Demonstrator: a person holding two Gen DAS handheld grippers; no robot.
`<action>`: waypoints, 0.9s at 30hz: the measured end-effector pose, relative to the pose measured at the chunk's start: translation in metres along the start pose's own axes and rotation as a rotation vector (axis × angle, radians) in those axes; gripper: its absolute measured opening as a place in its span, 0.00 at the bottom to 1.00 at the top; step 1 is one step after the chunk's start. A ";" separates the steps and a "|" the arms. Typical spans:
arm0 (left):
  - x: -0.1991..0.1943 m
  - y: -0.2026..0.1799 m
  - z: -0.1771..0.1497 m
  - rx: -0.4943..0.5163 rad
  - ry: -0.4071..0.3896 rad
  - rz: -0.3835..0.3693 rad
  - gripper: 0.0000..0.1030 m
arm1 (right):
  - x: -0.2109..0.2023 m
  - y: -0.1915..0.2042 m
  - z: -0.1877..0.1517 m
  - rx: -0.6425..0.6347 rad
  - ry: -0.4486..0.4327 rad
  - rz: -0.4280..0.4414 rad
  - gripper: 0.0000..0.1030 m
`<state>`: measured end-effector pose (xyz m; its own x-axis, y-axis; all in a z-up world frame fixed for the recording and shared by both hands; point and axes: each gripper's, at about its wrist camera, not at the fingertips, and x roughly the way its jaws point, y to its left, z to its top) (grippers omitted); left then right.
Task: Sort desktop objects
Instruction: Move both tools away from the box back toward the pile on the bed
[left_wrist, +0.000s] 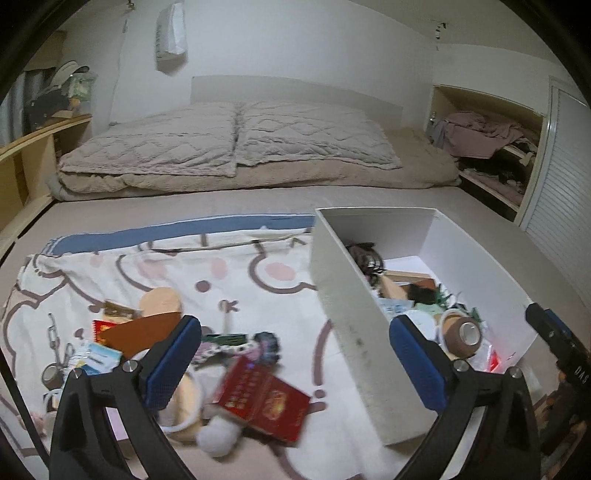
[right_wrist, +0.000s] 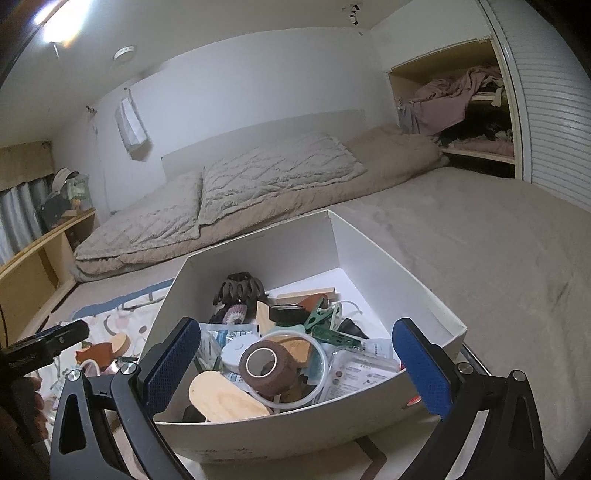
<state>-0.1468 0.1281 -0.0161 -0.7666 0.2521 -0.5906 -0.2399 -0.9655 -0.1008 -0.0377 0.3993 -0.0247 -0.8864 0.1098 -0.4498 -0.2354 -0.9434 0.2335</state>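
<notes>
Both grippers stood with jaws spread wide and nothing between the pads. Below the left gripper (left_wrist: 295, 354), slightly nearer its left finger, a red booklet (left_wrist: 264, 402) lay flat on the patterned blanket (left_wrist: 166, 266), blurred, its long axis slanting from upper left to lower right, a white pompom (left_wrist: 218, 437) touching its near corner. The white box (right_wrist: 295, 428) sat just right of it; the right gripper (right_wrist: 295, 354) hovered over the box's near wall, a brown tape roll (right_wrist: 267, 363) lying inside between the fingers, hole facing the camera
</notes>
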 end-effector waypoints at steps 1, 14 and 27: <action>-0.001 0.003 -0.001 -0.001 0.001 0.002 0.99 | 0.000 0.001 0.000 -0.004 0.002 0.001 1.00; -0.031 0.047 -0.008 -0.004 -0.043 0.041 0.99 | -0.006 0.023 -0.005 -0.056 0.009 0.045 1.00; -0.082 0.089 -0.011 -0.016 -0.132 0.089 0.99 | -0.023 0.061 -0.009 -0.133 -0.005 0.146 1.00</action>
<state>-0.0993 0.0210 0.0147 -0.8561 0.1707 -0.4879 -0.1590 -0.9851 -0.0658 -0.0278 0.3365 -0.0080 -0.9094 -0.0303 -0.4148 -0.0495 -0.9824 0.1803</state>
